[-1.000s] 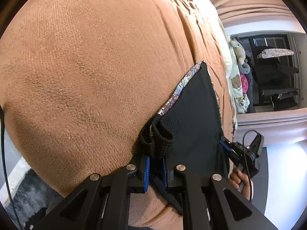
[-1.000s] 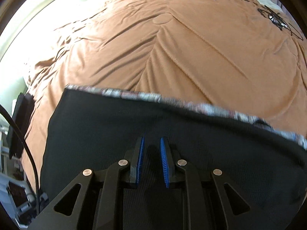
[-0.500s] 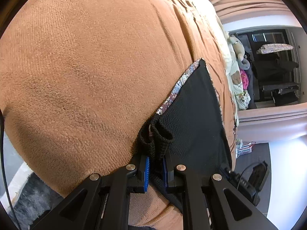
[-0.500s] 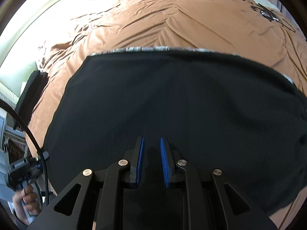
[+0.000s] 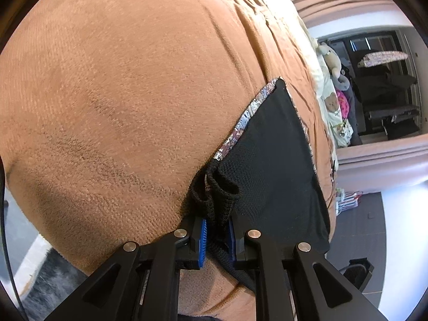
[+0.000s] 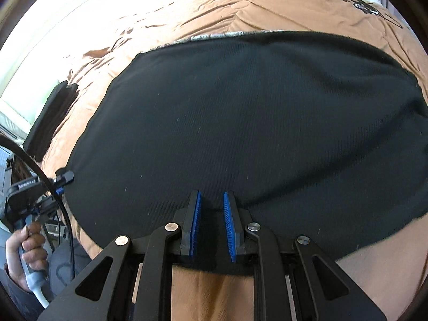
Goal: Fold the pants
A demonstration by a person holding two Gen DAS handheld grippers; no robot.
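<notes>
Over at the left, a person's hand (image 6: 25, 251) is wrapped round a grey handle, angling the left tongs (image 5: 216, 236) down toward the near edge of the bed (image 5: 120, 93). Those tongs are clamped on a bunched black corner of the pants (image 5: 272, 165). The pants are lying spread flat over the brown blanket, a patterned edge showing along the far side. To the right, the right tongs (image 6: 211, 224) are pointing steeply down at the near hem, nearly together, pinching the dark fabric between their blue pads (image 6: 194, 227).
</notes>
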